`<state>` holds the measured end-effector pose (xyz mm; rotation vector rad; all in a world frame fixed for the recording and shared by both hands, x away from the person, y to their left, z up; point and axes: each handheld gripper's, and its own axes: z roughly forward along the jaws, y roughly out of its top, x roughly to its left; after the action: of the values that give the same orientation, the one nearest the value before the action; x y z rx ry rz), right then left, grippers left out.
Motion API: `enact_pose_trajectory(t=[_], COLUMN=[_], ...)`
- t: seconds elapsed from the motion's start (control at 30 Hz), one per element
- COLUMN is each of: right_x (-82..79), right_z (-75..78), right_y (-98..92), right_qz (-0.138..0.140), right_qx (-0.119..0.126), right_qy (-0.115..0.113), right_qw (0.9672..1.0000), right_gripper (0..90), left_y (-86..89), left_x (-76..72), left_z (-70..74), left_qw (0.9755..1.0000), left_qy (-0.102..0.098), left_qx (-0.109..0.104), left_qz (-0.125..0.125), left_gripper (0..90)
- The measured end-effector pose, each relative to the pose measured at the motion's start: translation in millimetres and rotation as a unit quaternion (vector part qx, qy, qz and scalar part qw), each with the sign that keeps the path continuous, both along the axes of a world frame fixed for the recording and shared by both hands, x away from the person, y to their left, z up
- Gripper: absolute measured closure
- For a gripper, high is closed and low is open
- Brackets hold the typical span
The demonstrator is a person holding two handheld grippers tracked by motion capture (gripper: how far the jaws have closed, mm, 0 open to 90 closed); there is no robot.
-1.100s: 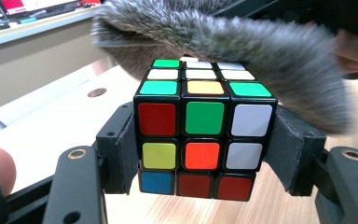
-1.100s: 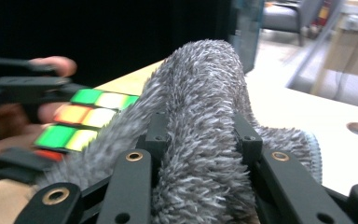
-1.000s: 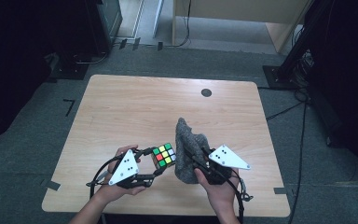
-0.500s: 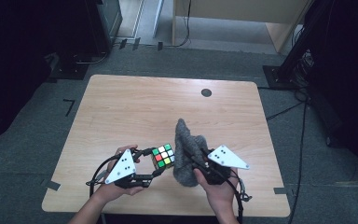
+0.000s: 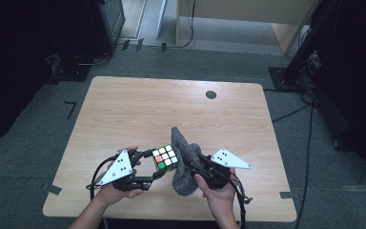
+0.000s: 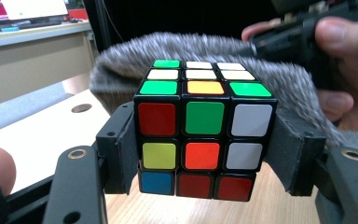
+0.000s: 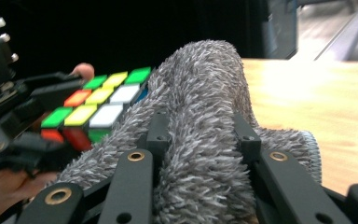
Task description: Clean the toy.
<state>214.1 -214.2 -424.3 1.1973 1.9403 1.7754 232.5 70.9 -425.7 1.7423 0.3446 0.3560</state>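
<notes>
**Cube and fuzzy sock meet at the table's near edge**

The left gripper (image 5: 148, 167) clamps its fingers on the puzzle cube (image 6: 204, 129) — touching the grey sock (image 7: 205, 135) just beside it, which the right gripper (image 5: 198, 164) pinches above the table (image 5: 138, 109).

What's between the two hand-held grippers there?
In the high view, the puzzle cube, clamped in the left gripper, and a fuzzy grey cloth, pinched by the right gripper, sit side by side between them, apparently touching.
</notes>
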Motion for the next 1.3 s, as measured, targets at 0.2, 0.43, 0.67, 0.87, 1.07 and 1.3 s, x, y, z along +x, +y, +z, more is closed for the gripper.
enact_pose_trajectory(t=[0.2, 0.43, 0.67, 0.87, 1.07, 1.3], right_x=[0.5, -4.2, -0.5, 3.6, 2.0, -0.1], right_z=[2.2, 7.8, -5.2, -14.6, -6.3, -6.9], right_y=[-2.8, -0.9, 7.6, 13.4, 2.9, 7.4], right_qz=[0.002, 0.009, 0.02, 0.04, 0.015, 0.032], right_qx=[0.008, 0.019, 0.006, -0.007, 0.003, 0.009], right_qy=[0.002, -0.019, 0.002, 0.027, 0.003, -0.008], right_qw=[1.0, 0.9996, 0.9998, 0.9988, 0.9999, 0.9994], right_gripper=[68.6, 69.6, 70.7, 70.4, 70.2, 70.8], left_y=[4.9, -2.1, 6.8, 10.9, 14.4, 6.0], left_x=[3.4, 0.6, 4.7, 4.6, 5.8, 4.6], left_z=[0.6, -0.6, 2.3, 6.5, 8.6, 3.7], left_qw=[1.0, 0.9999, 0.9997, 0.9994, 0.9992, 0.9995], left_qy=[0.005, 0.003, 0.017, 0.016, 0.017, 0.023], left_qx=[0.0, 0.012, -0.016, -0.029, -0.035, -0.019], left_qz=[0.008, 0.002, 0.002, 0.008, 0.007, 0.0], left_gripper=[34.6, 34.6, 34.6, 34.6, 34.6, 34.6])
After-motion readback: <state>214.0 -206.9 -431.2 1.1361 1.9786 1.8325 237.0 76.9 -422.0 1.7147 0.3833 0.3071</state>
